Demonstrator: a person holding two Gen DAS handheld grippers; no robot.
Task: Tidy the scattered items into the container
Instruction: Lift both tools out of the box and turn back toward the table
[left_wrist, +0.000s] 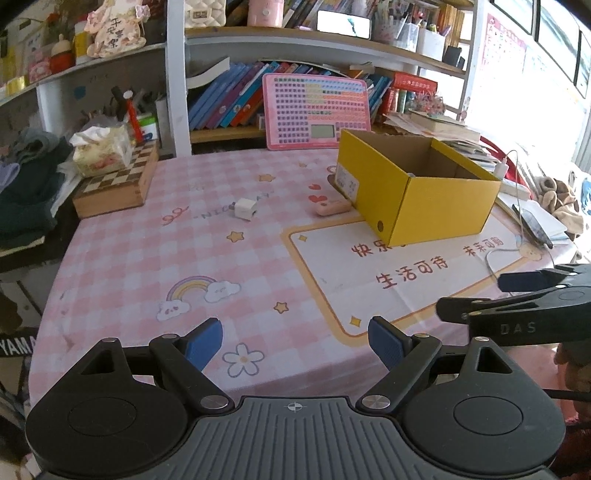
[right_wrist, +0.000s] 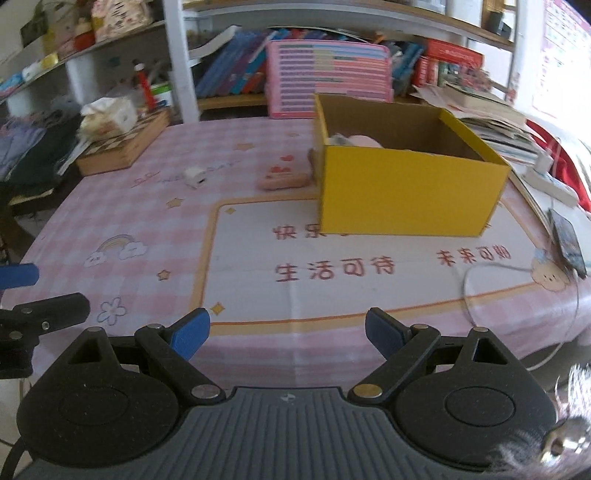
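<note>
At two o'clock on the pink checked tabletop (left_wrist: 147, 258) stood an open yellow box (left_wrist: 443, 206), a white label on its end. A white cube charger (left_wrist: 244, 209) and pink case (left_wrist: 332, 207) lay at twelve. "DAS" marked the right gripper (right_wrist: 286, 334); it and the left gripper (left_wrist: 295, 341) gaped empty over the clear near edge.

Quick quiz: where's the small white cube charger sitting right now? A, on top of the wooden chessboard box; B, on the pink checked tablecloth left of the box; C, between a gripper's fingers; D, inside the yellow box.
B: the white cube charger lies on the tablecloth, left of the yellow box.
</note>
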